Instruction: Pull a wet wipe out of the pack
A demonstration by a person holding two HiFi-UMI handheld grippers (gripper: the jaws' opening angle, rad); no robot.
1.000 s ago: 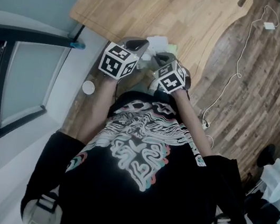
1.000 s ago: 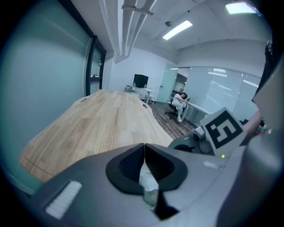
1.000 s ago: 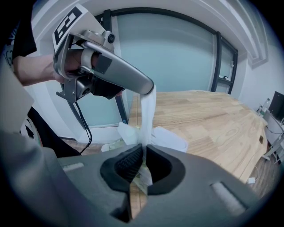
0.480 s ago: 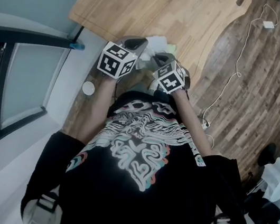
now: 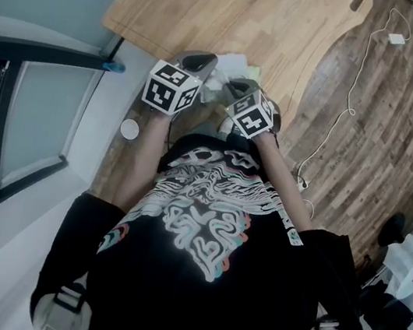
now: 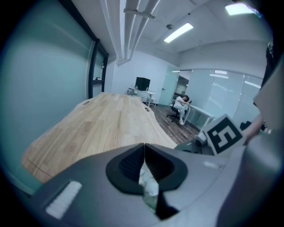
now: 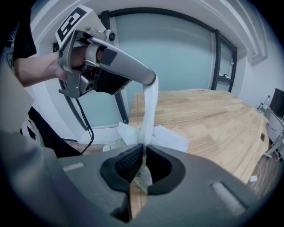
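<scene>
Holding nearly where it hung a second ago, your left gripper point(image 6: 144, 148) clenches the wet wipe point(image 7: 150, 111) taut above the pack point(image 7: 143, 179), which your right gripper point(image 7: 143, 153) clamps; the wipe likely isn't free yet.

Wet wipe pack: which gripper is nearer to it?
Right. The right gripper is down at the pack, jaws shut on it; the left gripper hangs above, pinching the wipe stretched up from it.
</scene>
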